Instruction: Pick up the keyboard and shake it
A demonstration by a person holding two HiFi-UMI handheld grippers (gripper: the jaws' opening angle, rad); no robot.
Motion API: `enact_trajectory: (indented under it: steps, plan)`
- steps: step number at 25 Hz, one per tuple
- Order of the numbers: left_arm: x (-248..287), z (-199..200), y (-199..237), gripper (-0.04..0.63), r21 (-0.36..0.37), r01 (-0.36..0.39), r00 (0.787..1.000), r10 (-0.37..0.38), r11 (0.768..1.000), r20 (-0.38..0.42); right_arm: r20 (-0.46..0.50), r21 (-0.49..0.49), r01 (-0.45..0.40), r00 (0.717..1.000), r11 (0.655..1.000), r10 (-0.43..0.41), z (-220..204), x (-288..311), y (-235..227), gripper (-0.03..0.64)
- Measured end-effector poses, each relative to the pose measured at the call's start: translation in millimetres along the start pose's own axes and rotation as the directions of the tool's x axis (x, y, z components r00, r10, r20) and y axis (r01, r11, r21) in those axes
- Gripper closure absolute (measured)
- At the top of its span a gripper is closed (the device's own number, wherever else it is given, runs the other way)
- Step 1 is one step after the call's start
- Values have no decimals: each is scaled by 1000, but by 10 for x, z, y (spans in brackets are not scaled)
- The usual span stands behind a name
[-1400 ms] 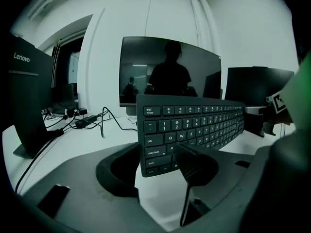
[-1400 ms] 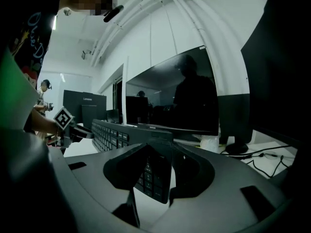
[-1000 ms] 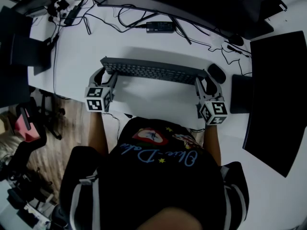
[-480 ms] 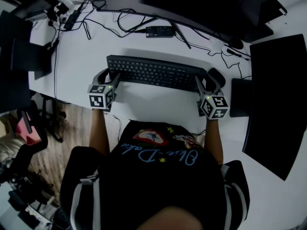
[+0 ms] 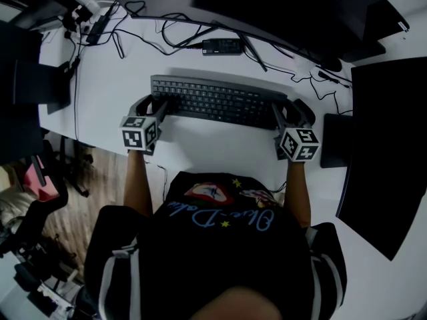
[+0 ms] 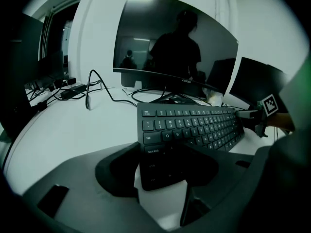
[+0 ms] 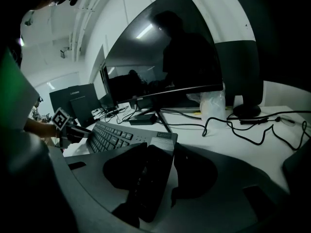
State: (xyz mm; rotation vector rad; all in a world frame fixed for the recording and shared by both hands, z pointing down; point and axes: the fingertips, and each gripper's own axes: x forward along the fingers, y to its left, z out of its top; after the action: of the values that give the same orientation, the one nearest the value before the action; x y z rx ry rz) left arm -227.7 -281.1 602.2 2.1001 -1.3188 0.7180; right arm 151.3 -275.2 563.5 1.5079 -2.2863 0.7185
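Keyboard clamped at both ends: left gripper pinching the left end, right gripper the right, apparently raised just over the desk's front edge, centre. Shake seemingly under way; next calls for short, even swings, grip firm, clear of cables and monitor behind. White desk, wooden floor leftward.

Key legends are readable; most other print is not.
In the left gripper view the keyboard shows "tab", "caps lock", "Q" and "W" on its left-hand keys. The shirt carries cursive lettering too unclear to read. Two cubes bear black-and-white square markers.
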Motion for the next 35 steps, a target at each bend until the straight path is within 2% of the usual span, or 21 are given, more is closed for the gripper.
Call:
enact_trajectory:
  steps: [11,19,24,26,28,30,33,35]
  plan:
    - [135,18,29,376,-2,-17,1000,17,1000,-26,-81,93,22,997,995,-15,-200,131,-106,462]
    - [169,-7,42,376,5,-36,999,36,999,-34,-137,86,72,989,994,-60,-286,186,-155,454]
    - [176,8,40,376,3,-39,999,39,999,-1,-112,63,83,991,995,-76,-271,194,-165,451]
    - [158,6,31,377,-16,-40,999,40,999,17,-102,24,92,991,996,-89,-262,185,-160,446]
    - [144,7,51,376,-83,-41,998,44,996,41,-101,-17,98,990,995,-99,-252,179,-151,445]
    - [133,21,78,377,-152,-39,997,48,988,54,-103,-9,98,990,995,-98,-254,179,-153,445]
    - [84,67,94,394,-146,-49,996,60,988,70,-96,-7,118,988,993,-118,-226,126,-187,442]
    - [5,158,93,424,-137,-60,991,75,989,114,-66,-15,152,986,988,-153,-140,50,-229,442]
